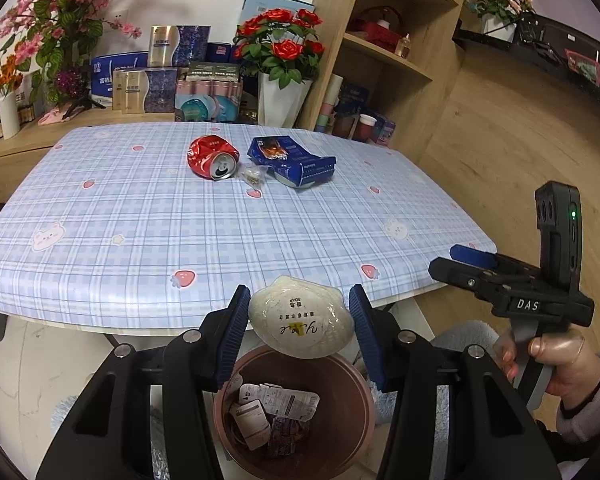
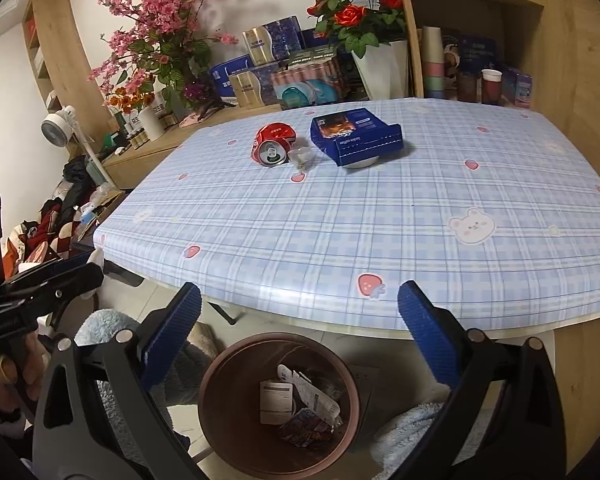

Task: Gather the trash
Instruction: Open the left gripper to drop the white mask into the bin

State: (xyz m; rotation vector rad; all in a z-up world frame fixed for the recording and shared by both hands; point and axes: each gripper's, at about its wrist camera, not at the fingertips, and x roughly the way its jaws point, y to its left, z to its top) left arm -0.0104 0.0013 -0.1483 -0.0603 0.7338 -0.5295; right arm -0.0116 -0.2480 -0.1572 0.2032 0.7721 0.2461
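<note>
Soap [image 1: 302, 322], wrapped in slick film and judged hard, light and slippery, is clamped across its widest part by the left gripper's fingers [image 1: 236, 320] above the bin [image 1: 356, 412], while the right gripper [image 2: 300, 320] is spread empty.

On the plaid-covered table [image 2: 380, 232], a crushed red can [image 2: 273, 145], a small clear wrapper [image 2: 302, 156] and a blue carton [image 2: 354, 135] are seen clustered together.
</note>
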